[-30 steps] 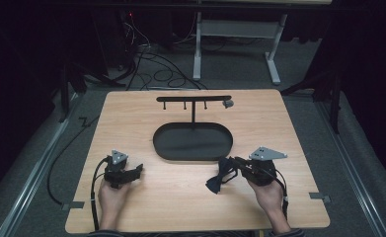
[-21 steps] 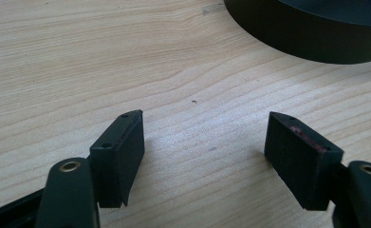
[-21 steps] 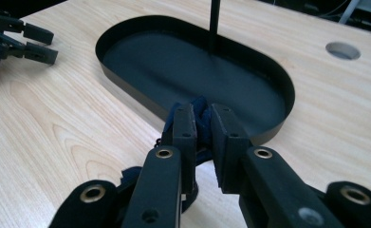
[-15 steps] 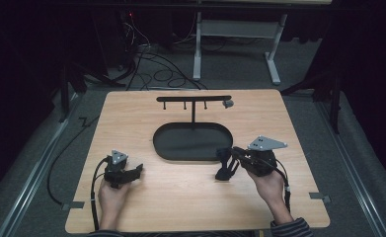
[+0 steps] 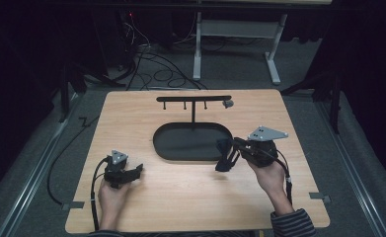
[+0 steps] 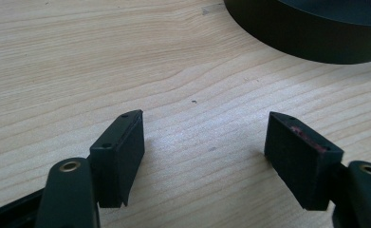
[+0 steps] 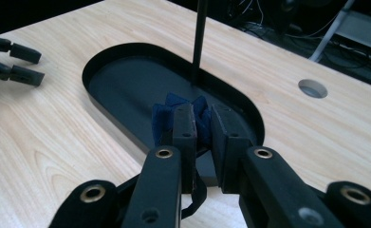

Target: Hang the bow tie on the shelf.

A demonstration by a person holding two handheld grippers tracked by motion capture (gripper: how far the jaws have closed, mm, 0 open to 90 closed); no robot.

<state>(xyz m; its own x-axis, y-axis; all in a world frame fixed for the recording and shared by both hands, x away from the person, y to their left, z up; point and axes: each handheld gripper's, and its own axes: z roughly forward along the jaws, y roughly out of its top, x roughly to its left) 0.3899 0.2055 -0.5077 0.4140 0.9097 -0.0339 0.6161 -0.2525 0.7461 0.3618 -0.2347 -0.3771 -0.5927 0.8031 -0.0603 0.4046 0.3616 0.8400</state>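
Observation:
A black oval tray (image 5: 171,148) lies mid-table, and a black T-shaped stand (image 5: 193,98) with small hooks rises from its far rim. My right gripper (image 5: 226,152) hovers at the tray's right end, shut on a dark blue fabric piece (image 5: 222,160) that hangs below the jaws. Seen from the right gripper view, the blue fabric (image 7: 163,118) bunches between the closed jaws of the right gripper (image 7: 202,126) over the tray's rim (image 7: 107,54), with the stand's pole (image 7: 199,38) behind. My left gripper (image 5: 135,171) rests on the wood at the front left, open and holding nothing (image 6: 207,142).
A small grey thing (image 5: 227,103) hangs at the right end of the stand's bar. The table has a round hole (image 7: 312,88) beyond the tray. The tray's wall (image 6: 306,38) is just ahead of the left gripper. Cables and a desk frame lie on the floor behind.
My right gripper has risen and moved toward the tray's right end, lifting the dark fabric piece off the table. The left hand has stayed where it was.

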